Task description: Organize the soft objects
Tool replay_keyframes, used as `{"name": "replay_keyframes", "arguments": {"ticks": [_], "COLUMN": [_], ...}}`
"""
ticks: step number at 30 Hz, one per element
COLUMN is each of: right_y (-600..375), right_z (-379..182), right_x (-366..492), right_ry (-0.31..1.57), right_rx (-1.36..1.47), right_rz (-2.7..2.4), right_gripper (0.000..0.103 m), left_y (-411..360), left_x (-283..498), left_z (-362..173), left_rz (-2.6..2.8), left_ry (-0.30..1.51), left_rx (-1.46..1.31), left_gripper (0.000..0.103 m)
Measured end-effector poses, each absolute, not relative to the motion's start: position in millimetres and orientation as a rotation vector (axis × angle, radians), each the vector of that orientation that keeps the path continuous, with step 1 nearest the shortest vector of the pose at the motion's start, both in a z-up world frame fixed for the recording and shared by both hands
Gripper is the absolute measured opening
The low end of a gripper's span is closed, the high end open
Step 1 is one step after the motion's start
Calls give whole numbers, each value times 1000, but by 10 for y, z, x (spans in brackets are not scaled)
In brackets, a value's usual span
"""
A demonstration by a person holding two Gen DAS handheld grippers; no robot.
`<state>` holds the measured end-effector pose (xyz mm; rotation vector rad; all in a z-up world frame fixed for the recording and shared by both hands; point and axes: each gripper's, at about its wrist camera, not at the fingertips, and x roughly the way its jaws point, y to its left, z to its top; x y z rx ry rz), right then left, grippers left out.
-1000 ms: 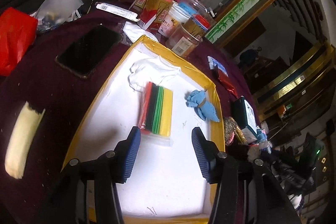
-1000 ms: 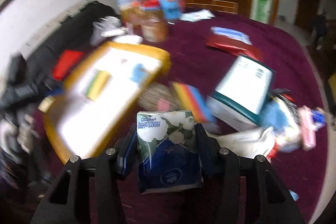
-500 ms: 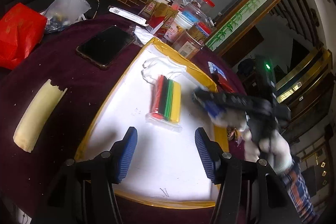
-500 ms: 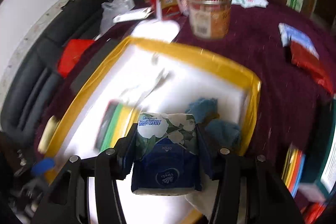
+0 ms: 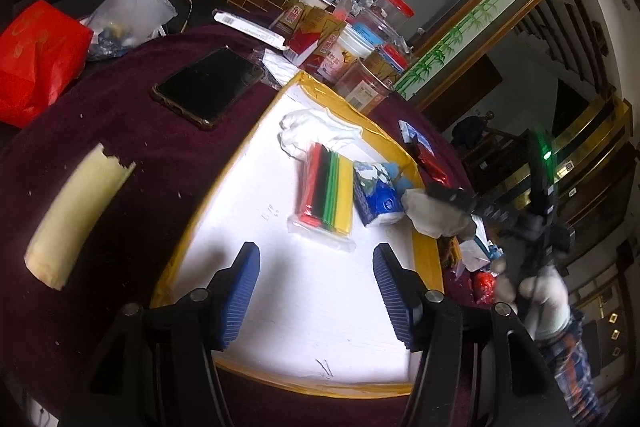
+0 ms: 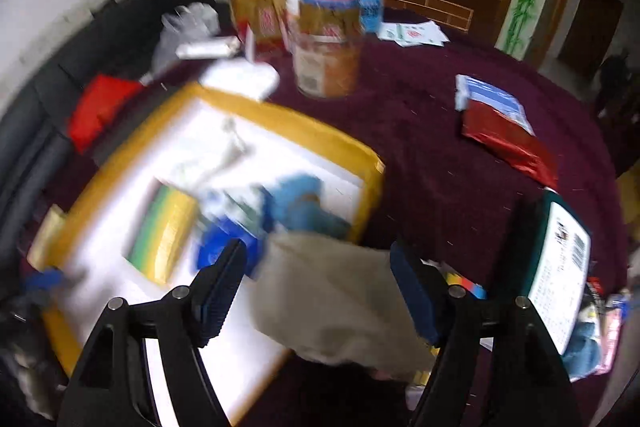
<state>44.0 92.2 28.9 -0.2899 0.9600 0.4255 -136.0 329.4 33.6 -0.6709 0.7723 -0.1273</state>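
Blue-and-white floral tissue pack lying on the yellow-rimmed white board, both grippers empty.

Pack rests just beside the clear-wrapped bundle of red, black, green and yellow strips, with a blue cloth near it. Right gripper jaws wide apart above a beige cloth at the board's edge, holding nothing. Left gripper jaws wide apart over bare board. Maroon tabletop carries a black phone.
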Motion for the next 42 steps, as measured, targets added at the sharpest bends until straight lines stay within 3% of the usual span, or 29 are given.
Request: {"name": "replay_keyframes", "arguments": {"ticks": [2,3,5,6,16,21,31,38,42], "right_y": [888,850,771,715,-200,-826,-1363,-1440,-1473], "right_z": [177,149,173,207,668,502,-90,-205,-220], "right_x": [403,375,300,266,-364,-708,-833,-825,-808], "right_ry": [980,989,972,973,876,912,980,971,975], "right_rx": [-322,-321,-285,-255,-59,-14,128,207,239], "right_rz": [413,417,440,459,495,434,410,469,498], "right_gripper": [61,33,25,15,14,14,14,17,17], "left_y": [3260,3252,3234,3223,2882,2379,925,388,271], "left_x": [-1399,-1419,-1468,-1489,-1538,-1392,-683,-84,144], "left_z": [369,389,445,479,645,742,790,380,266], "left_rz": [-131,-131,-129,-126,-189,-274,-431,-408,-367], "left_ry": [772,768,756,748,745,775,819,915,911], "left_rx": [-657,-650,-633,-625,-565,-452,206,624,707], "left_gripper": [62,62,62,62,62,64,64,64,77]}}
